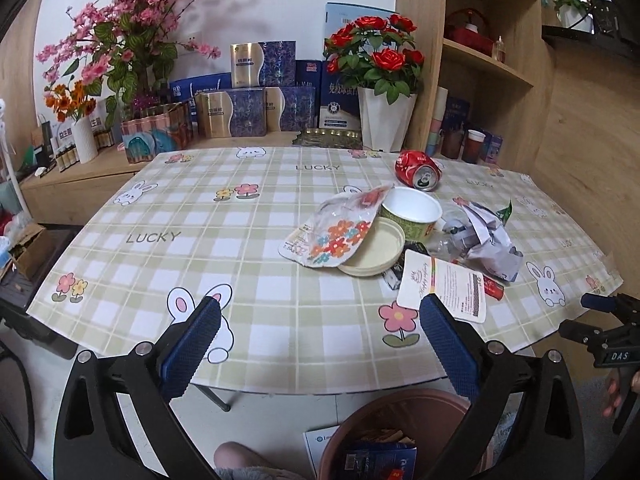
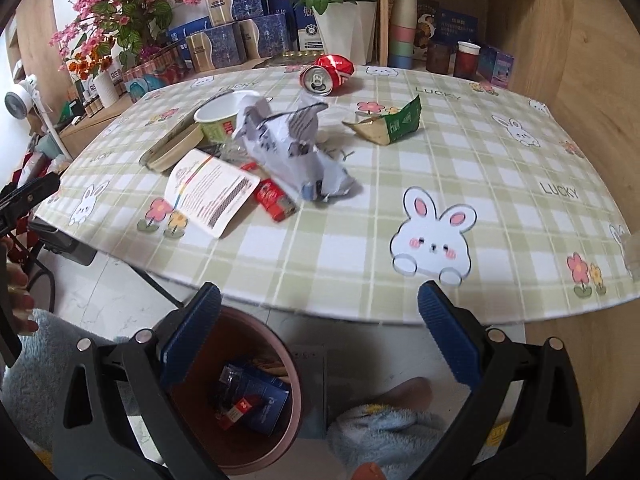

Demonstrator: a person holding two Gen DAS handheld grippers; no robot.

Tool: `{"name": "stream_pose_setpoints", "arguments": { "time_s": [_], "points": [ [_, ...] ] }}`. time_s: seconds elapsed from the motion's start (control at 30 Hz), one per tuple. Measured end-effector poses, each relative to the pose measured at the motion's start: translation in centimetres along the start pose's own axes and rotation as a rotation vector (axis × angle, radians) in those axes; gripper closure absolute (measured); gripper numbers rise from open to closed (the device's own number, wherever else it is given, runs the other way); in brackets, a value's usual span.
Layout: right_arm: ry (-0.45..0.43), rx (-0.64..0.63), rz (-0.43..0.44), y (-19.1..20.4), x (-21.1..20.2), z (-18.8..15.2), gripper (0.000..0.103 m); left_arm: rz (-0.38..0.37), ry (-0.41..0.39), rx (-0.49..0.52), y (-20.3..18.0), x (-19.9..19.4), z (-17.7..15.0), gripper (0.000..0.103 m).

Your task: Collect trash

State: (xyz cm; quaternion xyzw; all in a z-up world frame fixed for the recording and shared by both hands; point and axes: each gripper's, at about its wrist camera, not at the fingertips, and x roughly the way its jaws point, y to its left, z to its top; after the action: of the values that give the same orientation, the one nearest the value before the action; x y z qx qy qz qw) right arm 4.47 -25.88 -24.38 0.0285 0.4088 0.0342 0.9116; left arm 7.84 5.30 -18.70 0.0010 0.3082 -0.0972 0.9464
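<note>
Both the left gripper point(image 1: 320, 320) and right gripper point(image 2: 320, 308) hold their fingers wide apart and empty above the bin point(image 2: 280, 364), lower frame, trash point(image 2: 288, 148) on the worktop point(image 2: 360, 220) beyond.

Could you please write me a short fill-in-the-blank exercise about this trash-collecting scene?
1. The crushed red can lies on its ____.
2. Both the left gripper and the right gripper hold ____.
3. The brown bin stands on the ____, below the table edge.

Missing words: side; nothing; floor

"LUCKY" is printed repeatedly on the checked tablecloth point(image 1: 256, 208).
</note>
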Motion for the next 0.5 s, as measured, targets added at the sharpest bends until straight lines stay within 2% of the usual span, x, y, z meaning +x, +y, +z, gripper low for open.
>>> {"name": "stream_pose_setpoints", "arguments": {
  "time_s": [0.3,0.5],
  "points": [
    [-0.041,-0.057,0.02,0.5,2.9,5.6,0.006,0.003,0.01,-0.017,0.8,1.6,1.7,0.006],
    [-0.026,-0.16,0.016,3.2,6.8,8.3,0.006,-0.012,0.044,-0.024,0.7,3.4,2.8,0.006]
  ]
}}
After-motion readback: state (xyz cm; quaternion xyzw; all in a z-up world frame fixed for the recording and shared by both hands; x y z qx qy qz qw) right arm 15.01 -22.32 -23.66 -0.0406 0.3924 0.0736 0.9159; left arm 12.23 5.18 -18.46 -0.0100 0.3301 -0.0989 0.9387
